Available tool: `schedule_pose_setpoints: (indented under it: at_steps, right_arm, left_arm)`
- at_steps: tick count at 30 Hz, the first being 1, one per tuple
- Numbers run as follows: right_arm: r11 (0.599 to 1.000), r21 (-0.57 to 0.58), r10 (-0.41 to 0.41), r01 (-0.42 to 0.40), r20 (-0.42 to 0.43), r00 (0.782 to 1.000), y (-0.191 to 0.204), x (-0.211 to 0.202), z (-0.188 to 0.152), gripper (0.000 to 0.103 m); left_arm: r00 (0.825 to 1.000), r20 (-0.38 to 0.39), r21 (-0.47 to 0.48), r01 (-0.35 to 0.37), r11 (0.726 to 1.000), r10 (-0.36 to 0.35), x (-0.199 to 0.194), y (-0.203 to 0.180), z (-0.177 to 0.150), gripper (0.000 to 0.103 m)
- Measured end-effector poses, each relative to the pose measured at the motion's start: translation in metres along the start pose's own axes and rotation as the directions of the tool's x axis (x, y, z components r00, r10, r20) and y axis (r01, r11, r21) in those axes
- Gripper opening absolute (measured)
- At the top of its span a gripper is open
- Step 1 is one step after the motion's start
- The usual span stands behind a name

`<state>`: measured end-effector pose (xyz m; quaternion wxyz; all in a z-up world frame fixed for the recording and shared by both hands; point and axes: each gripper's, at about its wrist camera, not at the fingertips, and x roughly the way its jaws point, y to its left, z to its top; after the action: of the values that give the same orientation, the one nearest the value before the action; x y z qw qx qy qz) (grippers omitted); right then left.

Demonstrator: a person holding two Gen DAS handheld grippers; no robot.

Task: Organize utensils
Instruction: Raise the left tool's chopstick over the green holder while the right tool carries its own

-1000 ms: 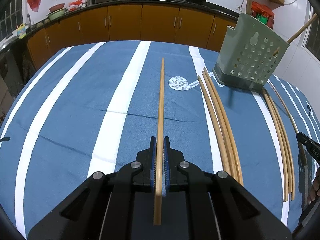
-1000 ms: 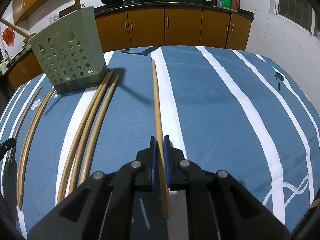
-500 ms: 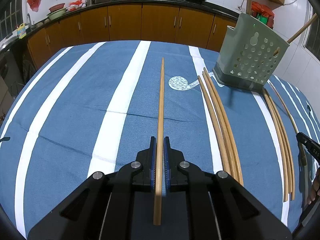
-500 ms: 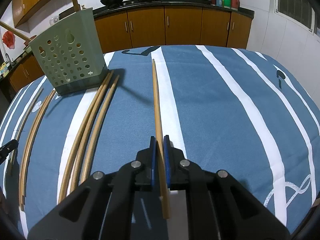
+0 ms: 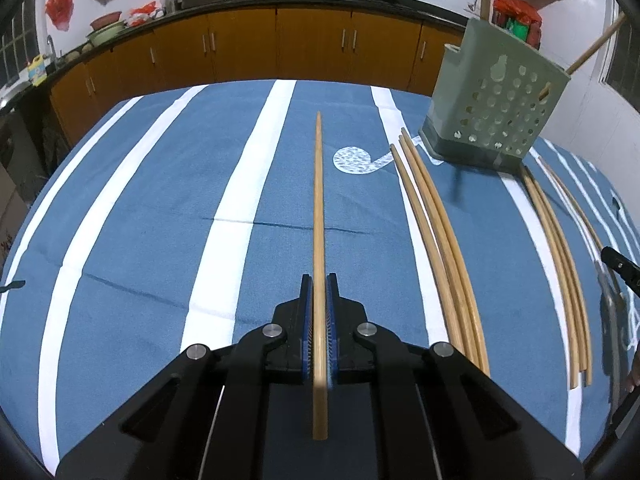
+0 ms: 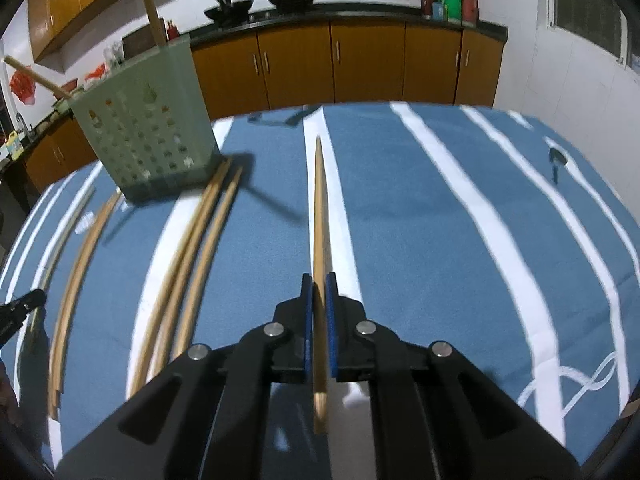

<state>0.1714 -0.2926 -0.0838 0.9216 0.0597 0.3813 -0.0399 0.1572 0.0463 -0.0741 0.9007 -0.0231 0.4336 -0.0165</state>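
My left gripper (image 5: 319,280) is shut on a long wooden chopstick (image 5: 318,200) that points forward over the blue striped cloth. My right gripper (image 6: 319,280) is shut on another wooden chopstick (image 6: 319,208), held above the cloth and blurred. A pale green perforated utensil holder (image 5: 496,120) stands at the far right in the left wrist view and at the far left in the right wrist view (image 6: 148,128), with two sticks upright in it. Several loose chopsticks (image 5: 440,240) lie on the cloth beside it, also in the right wrist view (image 6: 192,256).
The table has a blue cloth with white stripes (image 5: 160,220). More chopsticks (image 5: 560,260) lie right of the holder. Brown kitchen cabinets (image 5: 312,44) with woks on the counter run along the back wall. The other gripper's tip (image 5: 620,268) shows at the right edge.
My right gripper has lifted and tilted with its chopstick, so the holder now looks closer and higher in its view. The left gripper has stayed still.
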Motion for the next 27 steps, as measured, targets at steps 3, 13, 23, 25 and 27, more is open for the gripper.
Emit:
schedule_pose_setpoints:
  at_steps: [3, 13, 23, 25, 27]
  right_arm:
    - [1.000, -0.003, -0.002, 0.002, 0.046, 0.999, -0.001, -0.015, 0.008, 0.008]
    - [1.000, -0.017, 0.022, -0.019, 0.234, 0.972, 0.006, -0.071, 0.042, 0.008]
    - [0.994, -0.025, 0.108, -0.107, 0.376, 0.920, 0.015, -0.124, 0.084, 0.008]
    - [0.988, -0.034, 0.152, -0.152, 0.404, 0.902, 0.020, -0.138, 0.093, 0.008]
    - [0.980, -0.048, 0.195, -0.194, 0.437, 0.878, 0.025, -0.154, 0.102, 0.008]
  left_arm:
    - [1.000, 0.027, -0.007, 0.008, 1.000, -0.008, -0.009, 0.003, 0.003, 0.007]
    - [0.967, 0.251, 0.019, 0.037, 0.999, -0.040, -0.082, -0.002, 0.043, 0.007]
    - [0.908, 0.401, 0.051, 0.112, 0.992, -0.123, -0.138, -0.012, 0.093, 0.007]
    - [0.895, 0.421, 0.064, 0.131, 0.989, -0.146, -0.148, -0.018, 0.100, 0.007]
    - [0.879, 0.445, 0.083, 0.147, 0.986, -0.168, -0.158, -0.026, 0.107, 0.007]
